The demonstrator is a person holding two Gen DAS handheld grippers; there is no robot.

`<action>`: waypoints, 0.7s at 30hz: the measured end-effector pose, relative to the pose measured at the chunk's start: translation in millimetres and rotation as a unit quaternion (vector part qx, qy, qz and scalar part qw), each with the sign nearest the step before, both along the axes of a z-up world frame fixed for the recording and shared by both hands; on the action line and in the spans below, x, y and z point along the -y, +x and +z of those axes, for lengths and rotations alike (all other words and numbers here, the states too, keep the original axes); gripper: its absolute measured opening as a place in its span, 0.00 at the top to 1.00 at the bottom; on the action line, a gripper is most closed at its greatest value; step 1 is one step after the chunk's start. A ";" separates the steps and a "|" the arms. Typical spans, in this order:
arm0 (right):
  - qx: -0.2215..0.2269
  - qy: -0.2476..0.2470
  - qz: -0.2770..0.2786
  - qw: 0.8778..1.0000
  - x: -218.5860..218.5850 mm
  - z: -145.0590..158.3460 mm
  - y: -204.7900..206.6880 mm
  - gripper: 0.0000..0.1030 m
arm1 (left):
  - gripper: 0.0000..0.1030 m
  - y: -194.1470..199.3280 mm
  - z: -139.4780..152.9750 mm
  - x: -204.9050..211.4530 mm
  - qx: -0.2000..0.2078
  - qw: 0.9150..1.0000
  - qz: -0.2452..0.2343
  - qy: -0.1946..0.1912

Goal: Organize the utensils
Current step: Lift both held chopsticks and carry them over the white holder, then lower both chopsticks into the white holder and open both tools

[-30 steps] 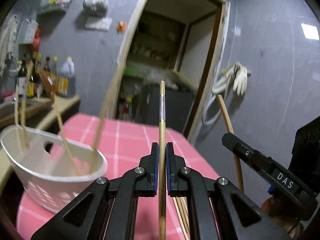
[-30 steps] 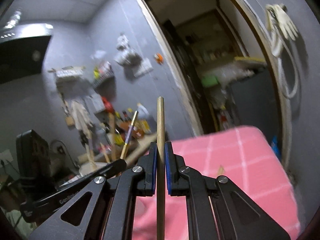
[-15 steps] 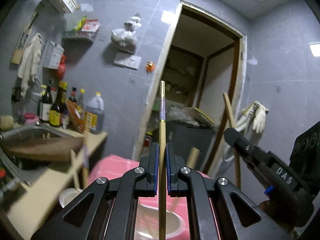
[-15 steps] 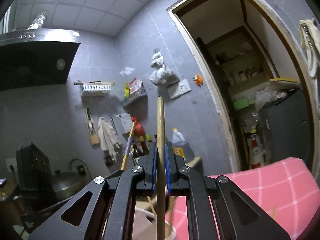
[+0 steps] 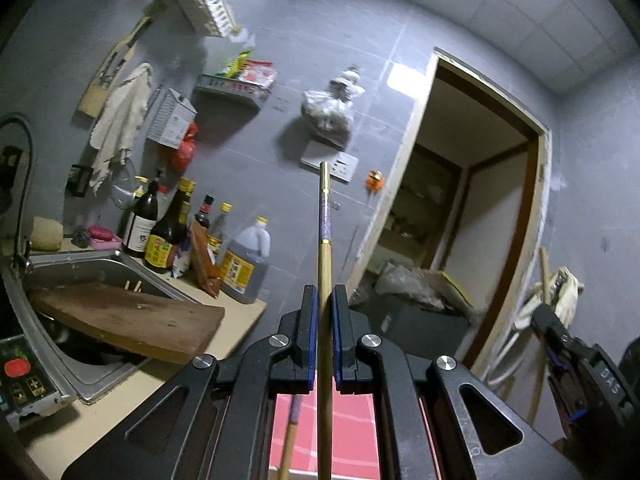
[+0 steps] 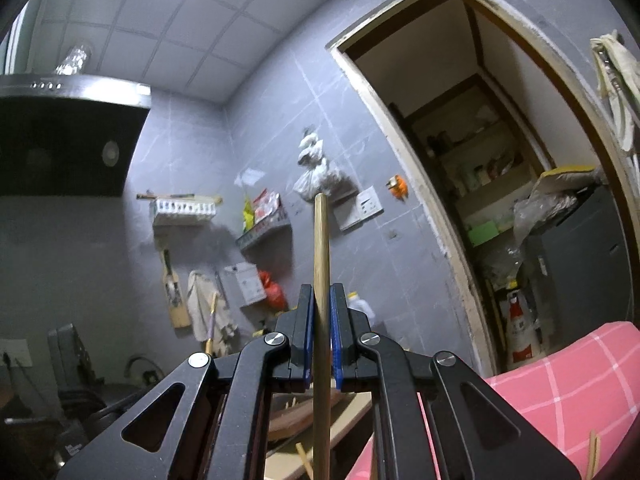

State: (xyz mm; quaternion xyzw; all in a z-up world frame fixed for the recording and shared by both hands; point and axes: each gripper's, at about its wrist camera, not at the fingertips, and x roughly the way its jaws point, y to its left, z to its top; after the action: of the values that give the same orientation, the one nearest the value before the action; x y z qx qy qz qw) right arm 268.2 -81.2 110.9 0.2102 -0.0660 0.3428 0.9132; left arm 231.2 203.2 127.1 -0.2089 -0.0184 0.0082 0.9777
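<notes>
My left gripper point(image 5: 324, 294) is shut on a wooden chopstick with a purple band point(image 5: 324, 216), which stands upright between the pads and points at the grey wall. My right gripper point(image 6: 321, 292) is shut on a plain wooden chopstick point(image 6: 321, 240), also upright. The left wrist view catches the right gripper point(image 5: 560, 340) at the right edge with its plain chopstick point(image 5: 543, 264). Another purple-banded chopstick point(image 5: 290, 428) shows low between the left gripper's arms, over the pink checked tablecloth point(image 5: 352, 432). The left chopstick point(image 6: 211, 320) appears at the left of the right wrist view.
A steel sink point(image 5: 60, 268) with a wooden cutting board point(image 5: 128, 320) across it lies left, sauce bottles point(image 5: 168, 232) behind on the counter. An open doorway point(image 5: 480, 220) is to the right. Range hood point(image 6: 60, 140) hangs left. Loose chopsticks point(image 6: 594, 452) lie on the pink table point(image 6: 560, 380).
Both views have swung up and toward the sink wall. The white bowl with chopsticks has dropped out of the left view and the pink table has sunk low. Both grips are unchanged.
</notes>
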 end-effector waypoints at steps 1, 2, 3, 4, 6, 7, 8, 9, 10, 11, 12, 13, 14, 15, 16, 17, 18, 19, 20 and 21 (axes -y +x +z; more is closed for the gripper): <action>0.004 0.004 -0.006 1.000 1.1 -0.6 -0.7 0.94 | 0.96 0.3 -1.1 -2.0 0.002 1.000 0.002 -0.004; 0.010 0.008 -0.011 1.000 1.8 -1.3 -1.3 0.94 | 0.96 0.1 -2.9 -3.3 0.004 1.000 0.005 -0.009; 0.014 0.010 -0.014 1.000 2.5 -2.2 -1.6 0.94 | 0.96 -1.0 -5.1 -3.8 0.007 1.000 0.009 -0.013; 0.016 0.011 -0.018 1.000 2.9 -4.0 -2.0 0.94 | 0.96 -1.8 -6.5 -4.1 0.010 1.000 0.013 -0.015; 0.016 0.012 -0.020 1.000 1.1 -5.9 -0.3 0.94 | 0.96 -2.8 -10.8 -4.8 0.014 0.999 0.020 -0.021; 0.015 0.012 -0.022 1.000 0.7 -8.1 0.1 0.94 | 0.96 -2.2 -12.0 -5.7 0.015 0.999 0.022 -0.025; 0.014 0.013 -0.024 1.000 -0.4 -8.4 1.2 0.94 | 0.96 -2.6 -14.6 -5.9 0.016 0.999 0.023 -0.029; 0.013 0.012 -0.024 1.000 -1.1 -10.1 2.5 0.94 | 0.96 -1.5 -15.4 -5.7 0.016 0.999 0.024 -0.032; 0.012 0.011 -0.027 1.000 -1.3 -11.6 3.2 0.94 | 0.96 -1.6 -17.5 -5.1 0.017 0.999 0.027 -0.034; 0.011 0.011 -0.029 0.999 -1.6 -13.6 4.1 0.94 | 0.96 -1.8 -20.1 -4.1 0.018 0.999 0.031 -0.036; 0.010 0.012 -0.031 0.999 -1.8 -15.3 4.4 0.94 | 0.96 -1.6 -21.6 -2.6 0.018 0.999 0.033 -0.038; 0.009 0.012 -0.033 0.999 -2.3 -16.9 4.6 0.94 | 0.96 -2.2 -24.3 -1.4 0.019 0.998 0.036 -0.040; 0.008 0.013 -0.034 0.999 -2.4 -18.2 4.7 0.94 | 0.96 -2.2 -26.1 -0.5 0.019 0.998 0.036 -0.042; 0.009 0.013 -0.036 0.999 -2.2 -18.9 4.2 0.94 | 0.96 -1.9 -28.4 1.0 0.017 0.998 0.034 -0.044; 0.010 0.013 -0.037 0.999 -2.4 -18.7 3.8 0.94 | 0.96 -1.7 -30.2 2.5 0.015 0.998 0.034 -0.042; 0.011 0.014 -0.037 0.999 -2.0 -19.6 3.5 0.94 | 0.96 -1.8 -31.5 3.8 0.015 0.998 0.037 -0.040; 0.012 0.015 -0.037 0.999 -2.0 -20.5 3.3 0.94 | 0.96 -2.1 -32.2 5.1 0.015 0.998 0.039 -0.038; 0.013 0.015 -0.038 0.999 -2.4 -21.2 3.1 0.94 | 0.96 -1.8 -33.0 5.6 0.015 0.998 0.040 -0.038; 0.012 0.012 -0.037 0.999 -3.8 -22.1 3.4 0.94 | 0.96 -1.8 -33.3 5.5 0.014 0.998 0.039 -0.040; 0.011 0.010 -0.037 0.999 -4.4 -22.7 3.5 0.94 | 0.96 -2.1 -34.4 4.7 0.014 0.998 0.038 -0.041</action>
State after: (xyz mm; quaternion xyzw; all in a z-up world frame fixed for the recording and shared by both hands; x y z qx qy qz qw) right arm 271.8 -76.8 88.2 0.2126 -0.0874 0.3100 0.9225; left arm 229.0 198.5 92.8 -0.2481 -0.0398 0.0435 0.9669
